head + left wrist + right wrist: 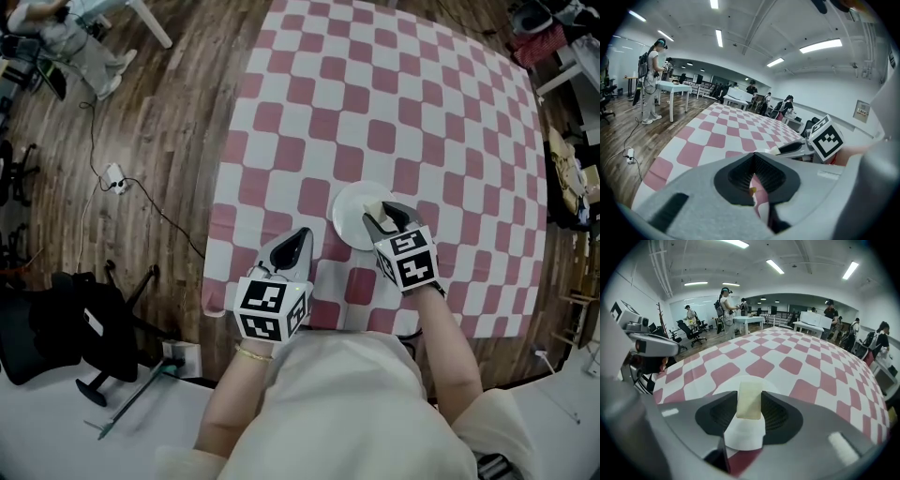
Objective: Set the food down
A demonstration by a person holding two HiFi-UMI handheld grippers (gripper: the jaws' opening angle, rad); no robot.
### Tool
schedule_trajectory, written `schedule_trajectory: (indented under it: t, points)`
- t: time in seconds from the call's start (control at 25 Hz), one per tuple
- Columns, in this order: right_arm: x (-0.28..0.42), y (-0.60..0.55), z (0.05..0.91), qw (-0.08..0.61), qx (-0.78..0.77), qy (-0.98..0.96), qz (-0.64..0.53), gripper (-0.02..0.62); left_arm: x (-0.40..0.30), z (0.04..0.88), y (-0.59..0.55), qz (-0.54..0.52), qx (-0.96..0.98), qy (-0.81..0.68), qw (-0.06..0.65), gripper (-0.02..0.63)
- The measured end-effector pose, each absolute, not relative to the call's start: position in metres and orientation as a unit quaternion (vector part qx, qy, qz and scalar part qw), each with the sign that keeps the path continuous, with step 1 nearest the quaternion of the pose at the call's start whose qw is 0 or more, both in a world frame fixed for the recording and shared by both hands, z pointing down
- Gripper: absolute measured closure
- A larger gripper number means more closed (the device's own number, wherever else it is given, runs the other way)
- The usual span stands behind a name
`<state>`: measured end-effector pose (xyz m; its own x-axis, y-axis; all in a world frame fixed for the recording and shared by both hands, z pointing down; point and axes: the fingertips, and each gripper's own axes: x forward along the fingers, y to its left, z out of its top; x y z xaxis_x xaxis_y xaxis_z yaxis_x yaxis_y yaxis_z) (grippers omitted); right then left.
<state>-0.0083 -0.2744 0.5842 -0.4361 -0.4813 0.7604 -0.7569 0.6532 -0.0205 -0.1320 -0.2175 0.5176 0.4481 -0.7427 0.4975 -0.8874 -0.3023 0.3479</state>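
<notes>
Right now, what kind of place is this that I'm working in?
Probably a large open lab or office hall, not a kitchen: ceiling strip lights, several white tables with other people standing at them, and rolling office chairs on a wood floor.

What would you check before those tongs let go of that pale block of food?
1. Grip: food block is clamped between the right tongs: ok.
2. Aim: the block is above the white plate, not the checkered cloth: ok.
3. Landing spot: the plate surface that shows is bare: ok.
4. Height: whether the block touches the plate yet: cannot tell.
5. Other hand: left tongs are shut and beside the plate, apart from it: ok.
</notes>
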Motion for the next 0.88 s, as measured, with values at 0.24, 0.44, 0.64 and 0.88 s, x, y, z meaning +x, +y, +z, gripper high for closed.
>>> schedule_trajectory:
  t: [0.24, 0.44, 0.64, 0.88]
  points:
    - [-0.008, -0.272, 0.602, 0.414, 0.369, -0.809, 0.194, 0.428, -0.129, 0.528, -0.218, 0.132, 0.804, -0.490, 0.309, 0.603]
    - [-0.012, -0.275, 0.609, 0.427, 0.363, -0.804, 0.199, 0.428, -0.124, 0.535, -0.221, 0.142, 0.811, -0.475, 0.312, 0.603]
    - [-0.014, -0.276, 0.613, 0.438, 0.359, -0.800, 0.199, 0.426, -0.118, 0.540, -0.222, 0.147, 0.815, -0.463, 0.315, 0.603]
    - [-0.017, -0.277, 0.615, 0.458, 0.353, -0.796, 0.181, 0.426, -0.110, 0.542, -0.220, 0.152, 0.821, -0.449, 0.317, 0.603]
